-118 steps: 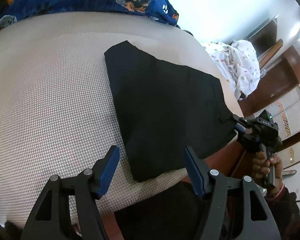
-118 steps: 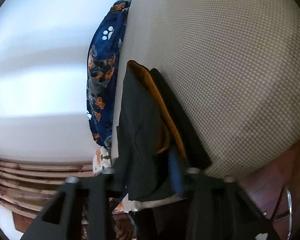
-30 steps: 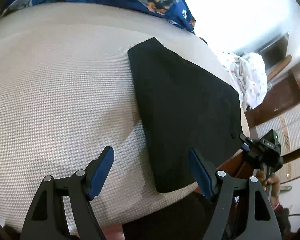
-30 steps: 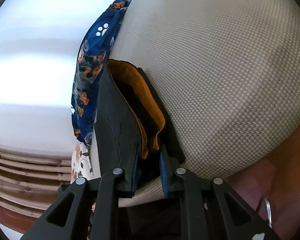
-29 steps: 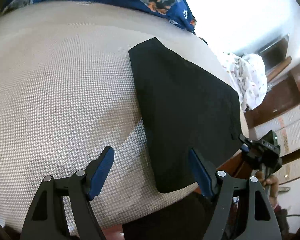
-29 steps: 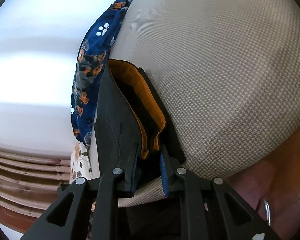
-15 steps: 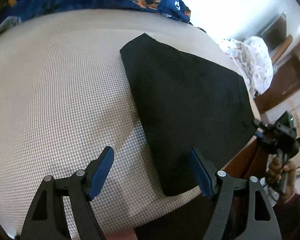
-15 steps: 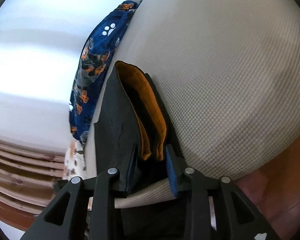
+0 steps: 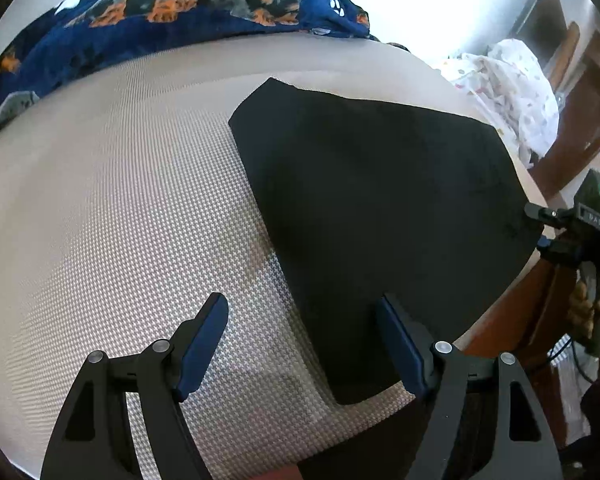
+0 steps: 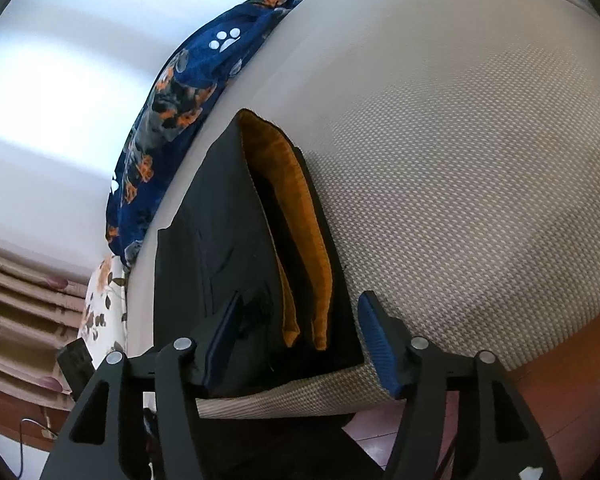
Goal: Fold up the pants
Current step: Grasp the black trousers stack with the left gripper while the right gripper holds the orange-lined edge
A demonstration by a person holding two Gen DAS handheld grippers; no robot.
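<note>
Both wrist views low over bed (image 9: 100,200) – share pants (image 9: 380,208).

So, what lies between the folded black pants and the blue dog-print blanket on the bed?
In the left wrist view, only bare checked bed cover lies between the black pants and the blanket.

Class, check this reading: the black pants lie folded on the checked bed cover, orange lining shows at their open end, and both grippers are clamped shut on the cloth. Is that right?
Not quite. Neither gripper is clamped. The left gripper stands wide open above the black pants, as the left wrist view shows; the right gripper is open too, its fingers either side of the orange lining. The rest holds: folded pants on the checked bed cover.
</note>
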